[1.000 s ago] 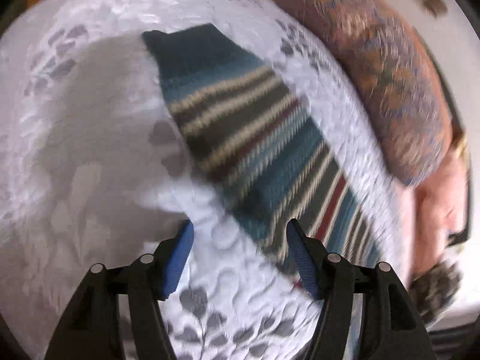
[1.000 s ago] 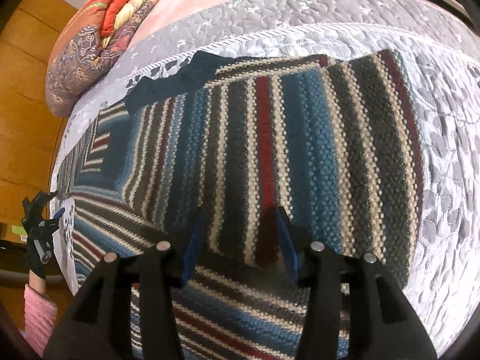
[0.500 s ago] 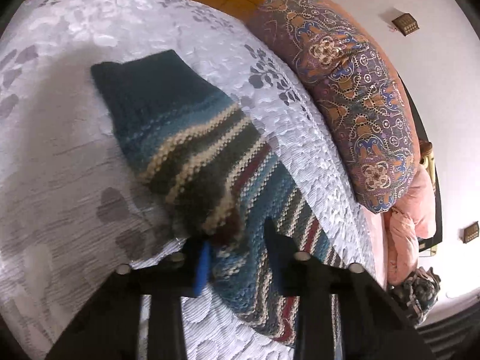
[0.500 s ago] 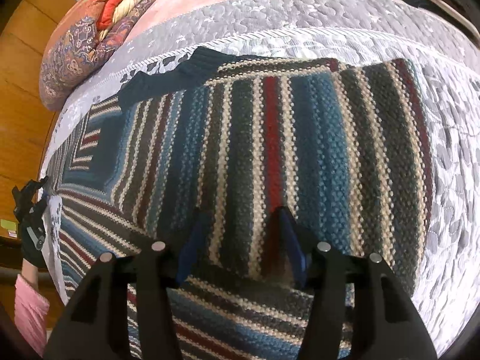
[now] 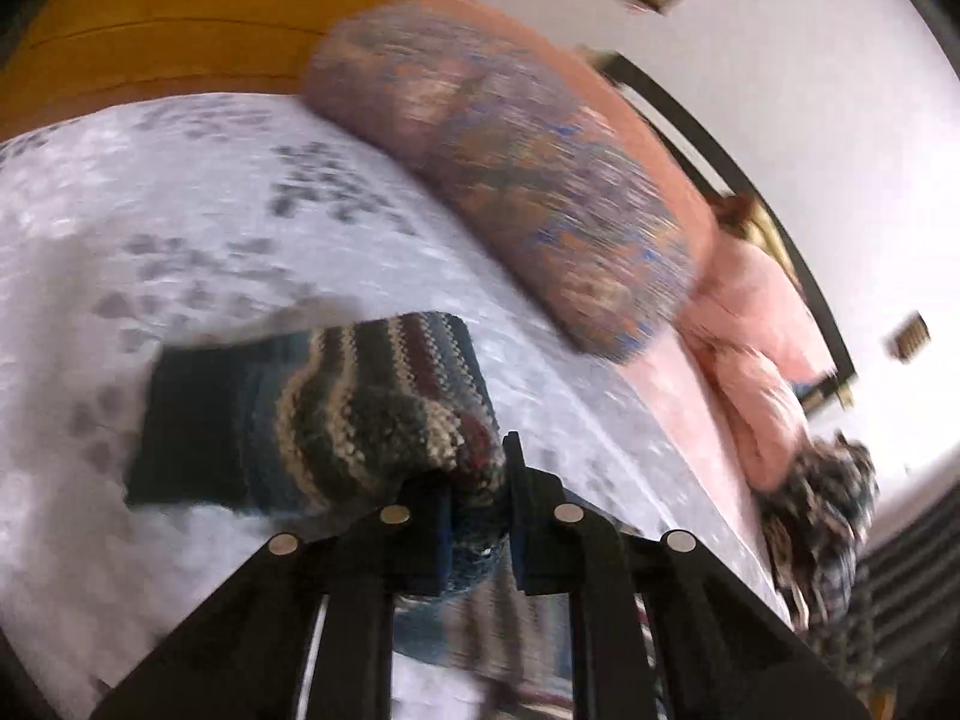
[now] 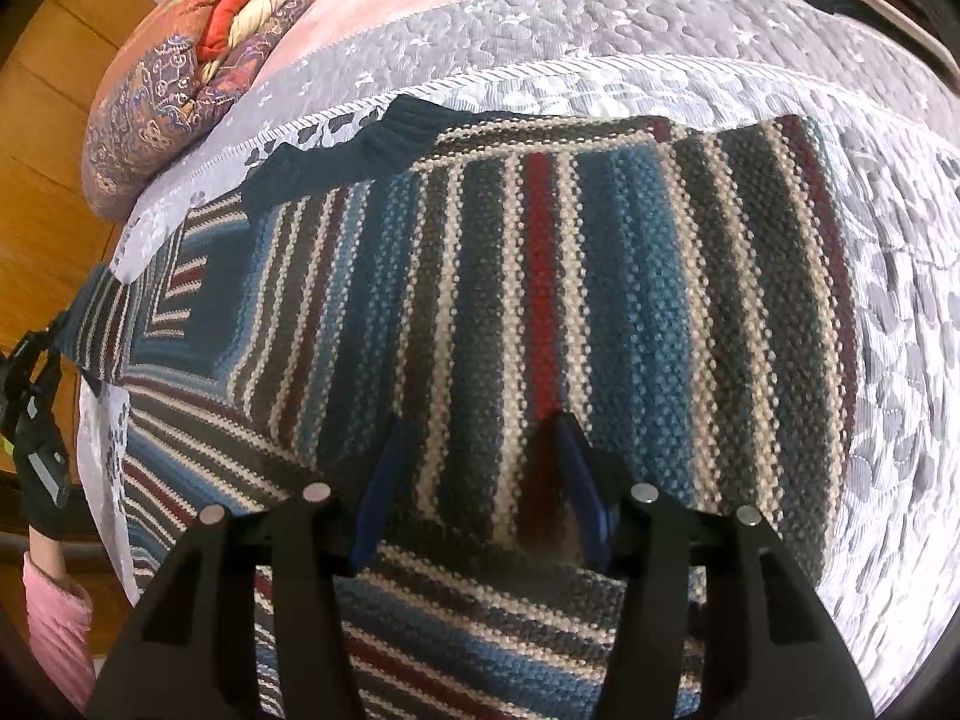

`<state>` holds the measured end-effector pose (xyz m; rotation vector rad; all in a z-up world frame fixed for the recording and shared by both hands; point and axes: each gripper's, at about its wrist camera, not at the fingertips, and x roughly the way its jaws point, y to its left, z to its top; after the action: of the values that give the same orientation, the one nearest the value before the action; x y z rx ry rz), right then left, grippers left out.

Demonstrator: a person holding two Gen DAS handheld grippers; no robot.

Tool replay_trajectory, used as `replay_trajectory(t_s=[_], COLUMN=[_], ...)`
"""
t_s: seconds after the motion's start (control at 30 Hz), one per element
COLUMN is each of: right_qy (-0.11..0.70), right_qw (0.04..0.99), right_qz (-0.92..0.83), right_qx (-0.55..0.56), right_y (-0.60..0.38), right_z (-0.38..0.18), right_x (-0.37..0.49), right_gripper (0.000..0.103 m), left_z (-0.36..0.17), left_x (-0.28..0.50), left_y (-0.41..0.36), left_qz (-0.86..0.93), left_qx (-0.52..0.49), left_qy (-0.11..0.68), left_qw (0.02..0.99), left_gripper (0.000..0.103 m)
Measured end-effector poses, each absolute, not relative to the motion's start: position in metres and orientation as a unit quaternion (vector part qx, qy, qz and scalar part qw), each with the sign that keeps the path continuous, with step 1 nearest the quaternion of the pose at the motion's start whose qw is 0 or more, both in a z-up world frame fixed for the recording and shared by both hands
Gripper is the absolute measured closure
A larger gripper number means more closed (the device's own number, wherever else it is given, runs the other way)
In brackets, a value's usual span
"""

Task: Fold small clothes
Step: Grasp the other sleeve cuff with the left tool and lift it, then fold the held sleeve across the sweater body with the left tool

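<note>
My left gripper (image 5: 477,516) pinches the sweater (image 6: 540,312) sleeve (image 5: 312,414) above the bedspread (image 5: 180,210); my right gripper (image 6: 474,480) rests spread on its body. Risk — thick knit slipping from the 2 pads mid-fold.

My bed (image 6: 708,30) has a grey cover with leaf shapes. The striped sweater (image 6: 540,276) lies spread flat on it. A big patterned pillow (image 5: 528,180) sits at the bed's edge, with pink bedding (image 5: 750,336) beside it.
</note>
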<state>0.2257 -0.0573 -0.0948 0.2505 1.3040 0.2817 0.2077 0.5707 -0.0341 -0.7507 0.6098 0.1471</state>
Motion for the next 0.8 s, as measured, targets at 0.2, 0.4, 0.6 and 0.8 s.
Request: replay_trajectory(t_s=[0.2, 0.4, 0.6, 0.8], right_qy=[0.603, 0.603, 0.602, 0.602], right_qw=[0.778, 0.779, 0.778, 0.778], right_qz=[0.132, 0.132, 0.133, 0.133], right_qx=[0.118, 0.116, 0.117, 0.118], right_y=[-0.058, -0.057, -0.055, -0.055], right_z=[-0.093, -0.093, -0.092, -0.093], right_x=[0.225, 0.225, 0.225, 0.225], right_gripper=[0.051, 0.051, 0.05, 0.05], left_z=[-0.018, -0.016, -0.017, -0.038], left_x=[0.225, 0.235, 0.243, 0.248], left_y=[0.515, 0.463, 0.408, 0.367], left_qz=[0.006, -0.042, -0.096, -0.13], left_qx=[-0.339, -0.319, -0.302, -0.289], left_qy=[0.297, 0.308, 0.324, 0.358], left_qw=[0.893, 0.895, 0.892, 0.878], left_gripper=[0.089, 0.089, 0.089, 0.089])
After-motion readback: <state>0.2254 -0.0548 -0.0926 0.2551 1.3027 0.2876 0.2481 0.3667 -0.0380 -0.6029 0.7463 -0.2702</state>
